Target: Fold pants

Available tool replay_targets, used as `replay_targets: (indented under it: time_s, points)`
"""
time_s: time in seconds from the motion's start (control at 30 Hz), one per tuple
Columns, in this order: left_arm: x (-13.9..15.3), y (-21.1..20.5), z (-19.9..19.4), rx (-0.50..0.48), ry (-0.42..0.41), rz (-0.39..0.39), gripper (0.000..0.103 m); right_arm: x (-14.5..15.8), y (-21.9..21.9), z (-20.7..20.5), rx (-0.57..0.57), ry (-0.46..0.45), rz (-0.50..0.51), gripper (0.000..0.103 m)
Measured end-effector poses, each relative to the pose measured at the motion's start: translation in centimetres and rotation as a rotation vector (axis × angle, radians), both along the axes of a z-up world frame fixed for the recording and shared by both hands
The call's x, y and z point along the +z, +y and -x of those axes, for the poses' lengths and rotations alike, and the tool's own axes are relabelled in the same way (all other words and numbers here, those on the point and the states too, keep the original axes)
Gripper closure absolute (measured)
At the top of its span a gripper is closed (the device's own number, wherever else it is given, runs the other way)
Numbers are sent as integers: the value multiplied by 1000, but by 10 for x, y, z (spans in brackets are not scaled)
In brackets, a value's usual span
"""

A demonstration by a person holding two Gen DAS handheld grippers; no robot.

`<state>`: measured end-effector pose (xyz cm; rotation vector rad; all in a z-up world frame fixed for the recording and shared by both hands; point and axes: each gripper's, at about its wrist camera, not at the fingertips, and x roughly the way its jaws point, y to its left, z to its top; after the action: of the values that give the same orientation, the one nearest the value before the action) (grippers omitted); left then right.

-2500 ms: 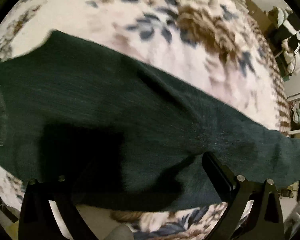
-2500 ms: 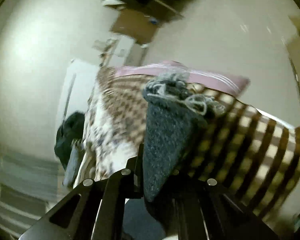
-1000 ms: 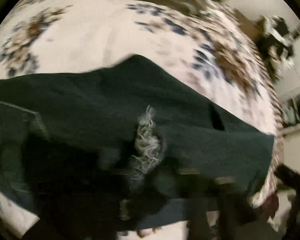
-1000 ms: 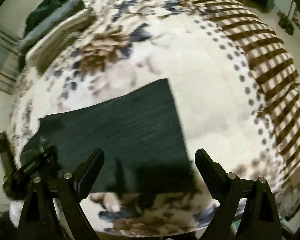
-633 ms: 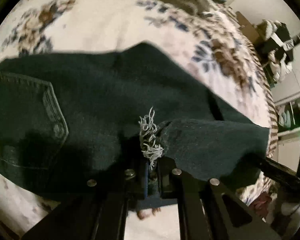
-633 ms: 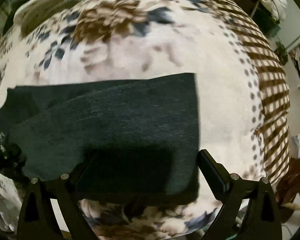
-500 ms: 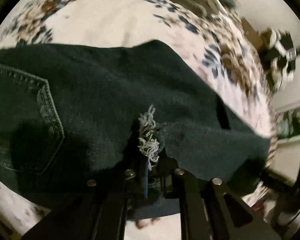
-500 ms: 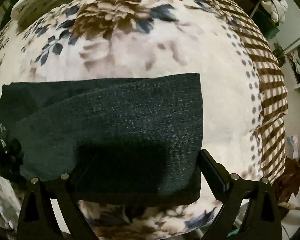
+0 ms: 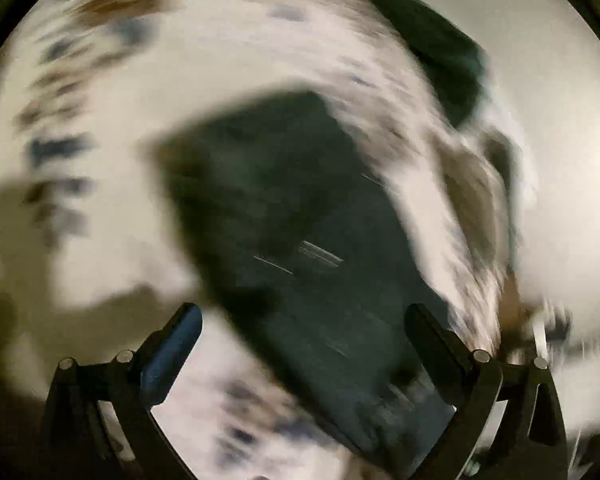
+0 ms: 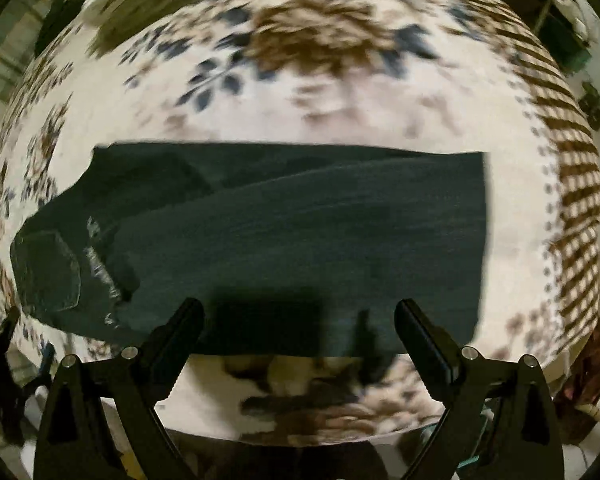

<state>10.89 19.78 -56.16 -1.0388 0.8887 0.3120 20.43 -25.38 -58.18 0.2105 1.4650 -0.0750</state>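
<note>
Left gripper (image 9: 302,312): fingers spread wide, empty, above the dark pants (image 9: 300,240), which run blurred between and beyond the fingers on the floral bedspread (image 9: 100,260). Right gripper (image 10: 298,308): fingers wide, empty; the folded pants' near edge lies just ahead, their right edge straight, with bare bedspread beyond it.

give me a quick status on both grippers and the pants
Left gripper open, holding nothing. Right gripper open, hovering over pants. Pants folded over, flat on floral blanket. Nothing in the way.
</note>
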Motion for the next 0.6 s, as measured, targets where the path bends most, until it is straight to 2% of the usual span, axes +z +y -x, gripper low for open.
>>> replay_targets:
  time_s: [0.1,0.27,0.3,0.33,0.37,0.4,0.5,0.6]
  points:
    - [-32,38,-1,97,-4,63,1,-9,32,-2,46,-23,10,5]
    - [-33,48,-28,96,-99,26,1,-23,66,-10,57,-50,-7,5]
    - [-33,48,-32,105,-117,23,8,-25,71,-11,55,-55,-7,5]
    - [-32,49,-37,109,-127,7,20,-28,73,-13,54,-56,-4,5]
    - [-31,49,-39,112,-132,0,67,-30,75,-14,52,-56,-4,5]
    - [-31,50,-44,103,-138,18,78,-31,77,-14,53,-59,-7,5]
    - [-13,47,-41,80,-174,-29,81,-31,81,-14,66,-69,-2,5]
    - [30,31,-36,9,-260,-98,82,-20,70,-10,65,-87,-13,5]
